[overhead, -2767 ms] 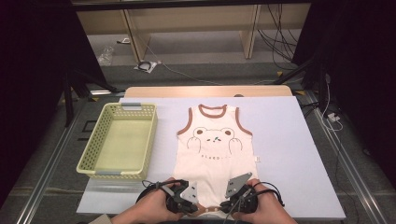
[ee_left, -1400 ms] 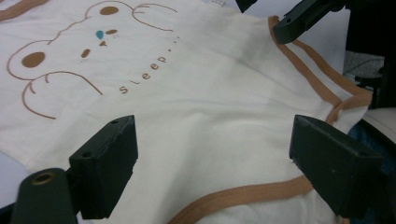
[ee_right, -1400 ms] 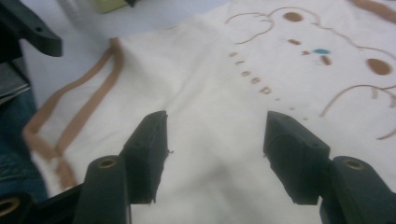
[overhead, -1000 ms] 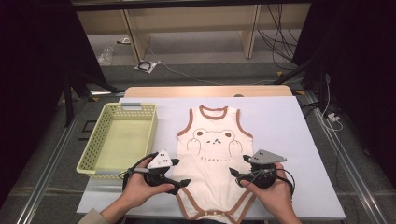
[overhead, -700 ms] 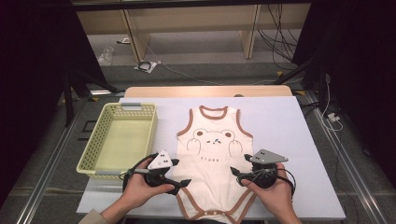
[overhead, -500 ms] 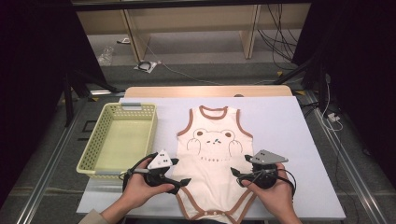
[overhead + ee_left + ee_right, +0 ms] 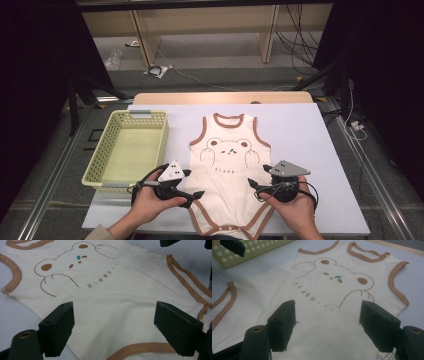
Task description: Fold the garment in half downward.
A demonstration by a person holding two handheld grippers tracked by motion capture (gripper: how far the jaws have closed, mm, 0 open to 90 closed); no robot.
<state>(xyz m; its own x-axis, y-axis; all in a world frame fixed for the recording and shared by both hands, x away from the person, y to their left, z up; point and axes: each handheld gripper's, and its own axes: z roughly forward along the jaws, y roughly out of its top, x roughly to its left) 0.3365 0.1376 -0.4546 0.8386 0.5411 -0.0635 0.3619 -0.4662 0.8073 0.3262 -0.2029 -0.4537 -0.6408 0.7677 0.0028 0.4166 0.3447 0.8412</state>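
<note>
A cream baby bodysuit [image 7: 227, 165] with brown trim and a bear print lies flat, neck away from me, on the white table cover [image 7: 310, 140]. My left gripper [image 7: 194, 183] rests at its lower left edge, jaws pointing right and open. In the left gripper view, the left gripper [image 7: 113, 312] has its jaws spread wide over the bodysuit [image 7: 112, 285] below the word "sleep", with nothing pinched. My right gripper [image 7: 254, 189] sits at the lower right edge, pointing left. In the right gripper view, the right gripper [image 7: 327, 307] is open just above the bodysuit [image 7: 332, 267].
A yellow-green plastic basket [image 7: 127, 147] stands to the left of the bodysuit, and its wall [image 7: 262, 247] appears in the right gripper view. Bare cover stretches to the right. Cables and shelf legs lie on the floor beyond the table's far edge.
Since the earliest frame both hands have moved apart from the bodysuit's bottom end to its two sides, and the garment now lies longer. Over the last second nothing has moved.
</note>
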